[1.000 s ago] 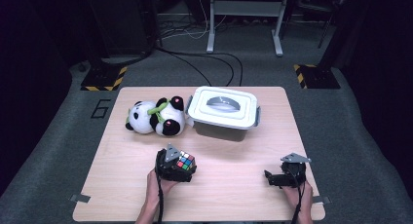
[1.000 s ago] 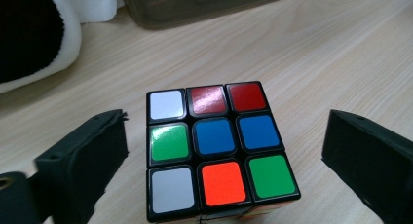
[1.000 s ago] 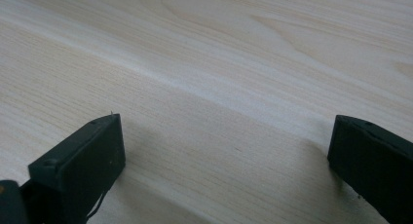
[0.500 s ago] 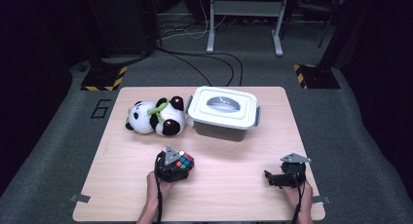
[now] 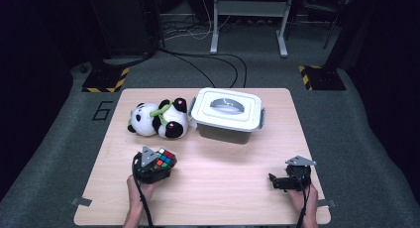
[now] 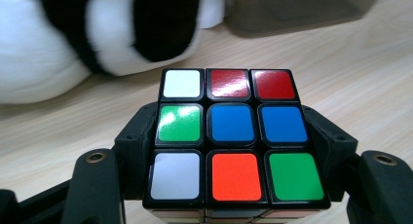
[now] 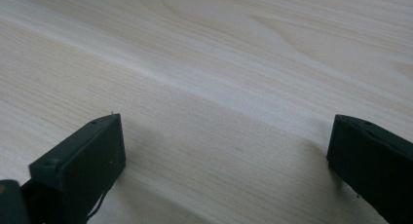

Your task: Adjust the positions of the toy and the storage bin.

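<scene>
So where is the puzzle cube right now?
In the high view the puzzle cube sits clamped in the left gripper at the table's near-left, just in front of the plush panda.

Puzzle cube (image 6: 234, 136) at lower centre of frame, clamped between the two black jaws of the left gripper (image 6: 234, 151), pads against both sides. Top face: white, red, red; green, blue, blue; white, orange, green. Blurred plush panda (image 6: 97, 34) upper left, grey box (image 6: 297, 12) upper right, wooden table (image 6: 365, 73) beneath.

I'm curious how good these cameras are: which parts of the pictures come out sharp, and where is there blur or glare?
High view: lit table, dark surroundings, a bright glint on the box lid. Left gripper view: the puzzle cube is sharp with glare on its stickers, the plush panda behind is blurred. Right gripper view: the wood grain softens with distance.
</scene>
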